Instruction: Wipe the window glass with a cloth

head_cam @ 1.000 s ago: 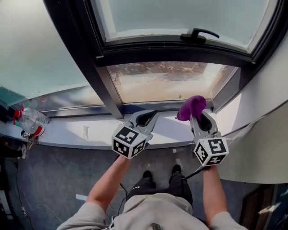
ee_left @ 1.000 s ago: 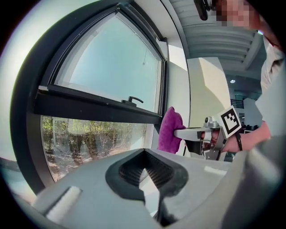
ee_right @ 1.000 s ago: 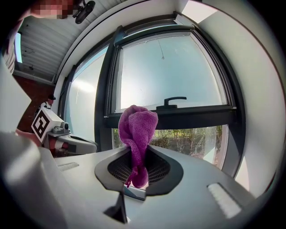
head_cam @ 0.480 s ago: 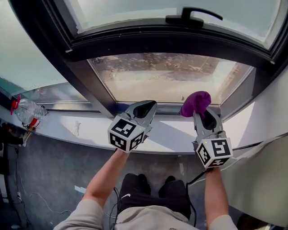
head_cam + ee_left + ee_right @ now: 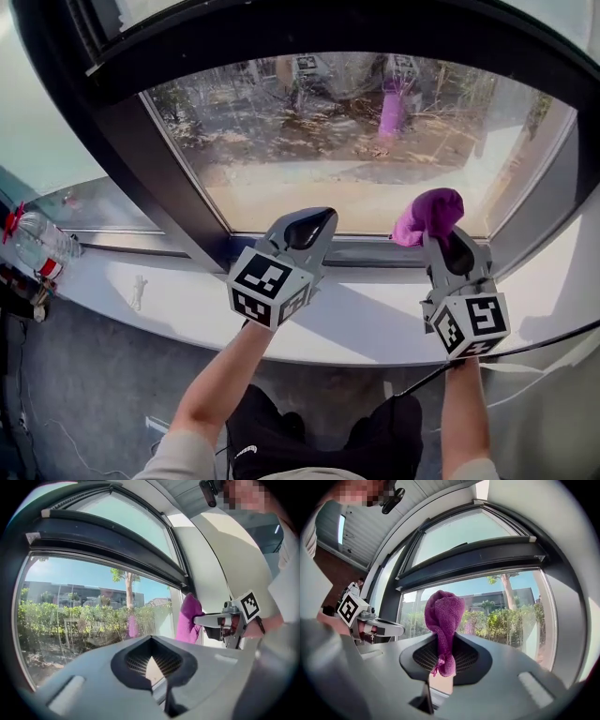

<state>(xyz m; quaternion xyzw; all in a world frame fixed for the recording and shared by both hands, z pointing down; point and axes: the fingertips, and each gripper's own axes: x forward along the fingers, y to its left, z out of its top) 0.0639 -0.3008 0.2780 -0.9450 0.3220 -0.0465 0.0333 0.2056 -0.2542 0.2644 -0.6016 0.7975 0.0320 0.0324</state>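
Observation:
A purple cloth (image 5: 429, 215) is bunched up in my right gripper (image 5: 448, 246), which is shut on it just in front of the lower window glass (image 5: 356, 150). In the right gripper view the cloth (image 5: 443, 620) stands up between the jaws, and the pane (image 5: 501, 616) lies ahead. My left gripper (image 5: 305, 228) is shut with nothing in it, over the white sill (image 5: 366, 314) near the black frame post. From the left gripper view the cloth (image 5: 188, 623) and right gripper (image 5: 220, 620) show at right. The cloth's reflection (image 5: 392, 112) shows in the glass.
A thick black frame (image 5: 150, 169) bounds the pane on the left and top. A plastic bottle (image 5: 33, 242) with a red cap lies on the sill at far left. A white wall (image 5: 562, 281) closes the right side. A cable (image 5: 525, 347) runs across lower right.
The view has tilted down onto the lower pane, and the upper sash with its handle has left the picture. Both grippers have come closer to the glass, the right one still holding the cloth.

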